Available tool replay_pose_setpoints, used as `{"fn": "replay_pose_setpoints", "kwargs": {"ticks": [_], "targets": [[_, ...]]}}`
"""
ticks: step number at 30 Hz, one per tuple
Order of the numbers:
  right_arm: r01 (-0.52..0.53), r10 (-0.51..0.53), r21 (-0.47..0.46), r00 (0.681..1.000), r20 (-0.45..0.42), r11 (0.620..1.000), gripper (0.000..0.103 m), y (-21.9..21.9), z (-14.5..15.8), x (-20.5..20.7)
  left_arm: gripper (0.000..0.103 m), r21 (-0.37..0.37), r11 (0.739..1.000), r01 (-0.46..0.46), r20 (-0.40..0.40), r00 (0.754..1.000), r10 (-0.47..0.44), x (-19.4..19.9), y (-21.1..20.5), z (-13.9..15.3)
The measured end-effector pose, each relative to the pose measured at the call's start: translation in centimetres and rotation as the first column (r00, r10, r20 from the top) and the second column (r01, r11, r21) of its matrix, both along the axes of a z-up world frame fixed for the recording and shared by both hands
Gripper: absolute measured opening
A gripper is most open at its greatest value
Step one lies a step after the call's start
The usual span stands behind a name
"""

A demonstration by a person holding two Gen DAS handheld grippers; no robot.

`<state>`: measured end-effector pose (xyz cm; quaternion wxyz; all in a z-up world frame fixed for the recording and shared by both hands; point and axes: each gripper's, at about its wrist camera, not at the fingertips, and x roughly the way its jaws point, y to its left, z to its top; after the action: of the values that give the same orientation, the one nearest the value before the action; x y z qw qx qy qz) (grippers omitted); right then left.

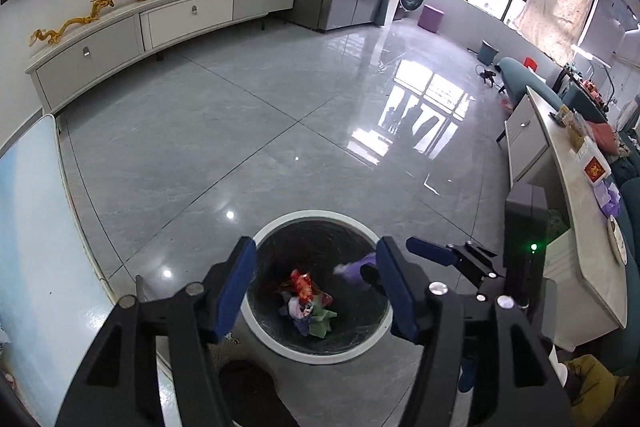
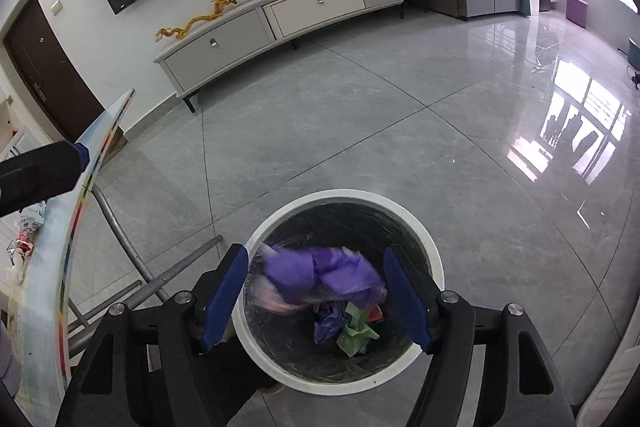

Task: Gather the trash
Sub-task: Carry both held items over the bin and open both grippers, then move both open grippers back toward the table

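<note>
A round bin (image 1: 320,215) with a white rim and a black liner stands on the floor under both grippers. My left gripper (image 1: 316,255) hangs open above its mouth with nothing between the pads. Below it in the bin lie a red wrapper (image 1: 302,285) and green paper (image 1: 320,319). My right gripper (image 2: 316,259) is open over the same bin (image 2: 344,193). A blurred purple plastic wad (image 2: 320,273) sits loose in its gap, clear of the left pad. Green paper (image 2: 354,333) lies deeper inside. In the left wrist view, one blue finger of the right gripper (image 1: 430,253) shows beside the purple wad (image 1: 356,267).
A light blue table top (image 1: 32,227) borders the left, its metal legs (image 2: 172,275) close to the bin. A long white cabinet (image 1: 160,23) runs along the far wall. A pale low table (image 1: 572,195) with packets stands at the right. Glossy grey tiles (image 1: 280,131) stretch ahead.
</note>
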<state>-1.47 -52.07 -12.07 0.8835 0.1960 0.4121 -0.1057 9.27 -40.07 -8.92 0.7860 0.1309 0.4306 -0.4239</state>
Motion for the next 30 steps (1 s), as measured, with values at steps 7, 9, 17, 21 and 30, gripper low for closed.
{"fn": "replay_pose_setpoints", "kwargs": {"ticks": [7, 9, 17, 21, 30], "targets": [[0.010, -0.010, -0.019, 1.000, 0.017, 1.000, 0.073, 0.9, 1.5, -1.3, 0.060, 0.007, 0.999, -0.053, 0.076, 0.996, 0.052, -1.6, 2.7, 2.1], [0.003, -0.002, -0.029, 0.999, 0.033, 1.000, 0.074, 1.5, 2.5, -1.7, 0.060, 0.010, 0.997, -0.072, 0.117, 0.991, 0.071, -2.1, 4.1, 3.1], [-0.029, 0.037, -0.078, 0.994, 0.106, 0.997, 0.078, 5.0, 7.0, -3.9, 0.061, -0.015, 0.976, -0.216, 0.318, 0.925, 0.210, -5.3, 11.9, 7.5], [-0.064, 0.079, -0.103, 0.985, 0.152, 0.993, 0.078, 7.2, 9.7, -4.5, 0.068, -0.056, 0.951, -0.305, 0.377, 0.875, 0.303, -6.6, 16.4, 9.8], [-0.145, 0.192, -0.190, 0.946, 0.259, 0.971, 0.078, 13.5, 16.1, -5.6, 0.068, -0.124, 0.902, -0.413, 0.417, 0.803, 0.426, -8.9, 24.7, 12.4]]}}
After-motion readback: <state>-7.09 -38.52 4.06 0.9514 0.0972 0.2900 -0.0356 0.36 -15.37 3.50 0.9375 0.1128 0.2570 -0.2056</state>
